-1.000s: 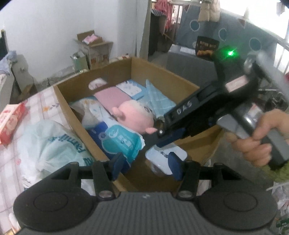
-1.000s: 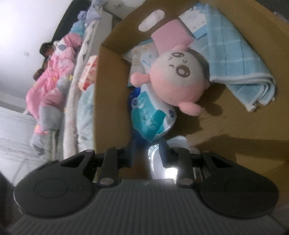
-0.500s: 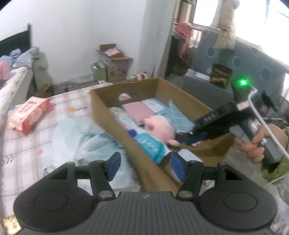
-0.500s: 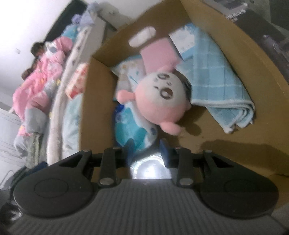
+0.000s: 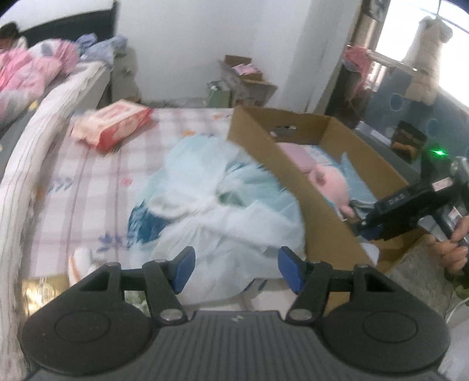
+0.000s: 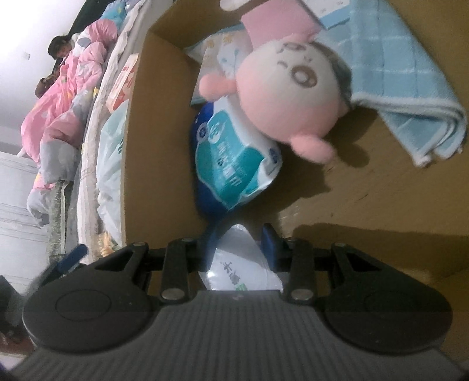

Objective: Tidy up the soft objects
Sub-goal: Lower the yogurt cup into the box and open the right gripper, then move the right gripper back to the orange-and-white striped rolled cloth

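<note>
Jaws of the left tool (image 5: 236, 271) stand apart, empty, above a pale plastic bag (image 5: 222, 211) on the bed. Right tool (image 6: 239, 249) is widening around a white packet (image 6: 239, 263) inside the cardboard box (image 6: 381, 205), pink plush (image 6: 281, 96) ahead.

A plain white wall (image 5: 205, 38) closes off the far side of the room. Left, a bed (image 5: 44, 96) runs along under a dark headboard (image 5: 73, 17), heaped with pink bedding (image 5: 26, 70). At the foot of the wall sit open cardboard cartons (image 5: 249, 79) on the floor. Far right, a bright window (image 5: 410, 32) pours in daylight above a blue panel with circles (image 5: 410, 96).
</note>
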### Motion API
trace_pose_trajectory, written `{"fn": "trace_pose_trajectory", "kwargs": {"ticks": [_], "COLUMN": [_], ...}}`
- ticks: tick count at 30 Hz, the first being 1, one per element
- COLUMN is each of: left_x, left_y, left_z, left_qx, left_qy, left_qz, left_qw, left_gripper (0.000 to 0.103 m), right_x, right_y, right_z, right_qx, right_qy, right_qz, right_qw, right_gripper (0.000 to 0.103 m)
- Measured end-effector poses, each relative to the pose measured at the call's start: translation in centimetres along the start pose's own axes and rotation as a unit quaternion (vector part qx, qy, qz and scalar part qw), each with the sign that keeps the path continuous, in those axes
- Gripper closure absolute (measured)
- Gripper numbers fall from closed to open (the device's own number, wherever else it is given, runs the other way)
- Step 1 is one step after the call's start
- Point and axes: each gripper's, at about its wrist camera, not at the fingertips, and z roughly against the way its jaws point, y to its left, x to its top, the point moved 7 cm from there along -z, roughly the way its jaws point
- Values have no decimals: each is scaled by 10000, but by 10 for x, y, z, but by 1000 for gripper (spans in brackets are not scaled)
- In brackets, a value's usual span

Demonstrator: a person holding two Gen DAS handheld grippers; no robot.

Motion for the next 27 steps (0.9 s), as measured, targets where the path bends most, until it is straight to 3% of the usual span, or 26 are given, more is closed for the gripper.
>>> {"fn": "trace_pose_trajectory", "kwargs": {"ticks": [6,12,16,21,24,27], "left_x": [-15,-27,-33,-41,-46,-52], "left_y": [16,25,30,38,44,53], "left_z": [3,11,21,37,46,54], "left_qx": [103,180,334,524,663,797], "left_qy": [-12,-104,-240,-460,-565,-622], "left_qz": [195,236,197,160,100,104], "left_qw": [9998,9995,9990,9974,9961,9948], "left_gripper": [39,30,24,18,16,16], "right_x": [-7,-3,-2,-11,-22,-34], "right_y": [9,7,22,66,99,135], "right_z": [-9,3,36,73,84,78], "right_qx": [225,200,-76,-211,-56,157], "right_qy": [15,-310,-1063,-1914,-2217,-2237], "right_qz": [-281,-454,-61,633,1082,1491], "right_qw": [9994,9983,9943,9792,9691,9631], "right_gripper": [66,62,60,58,56,54]}}
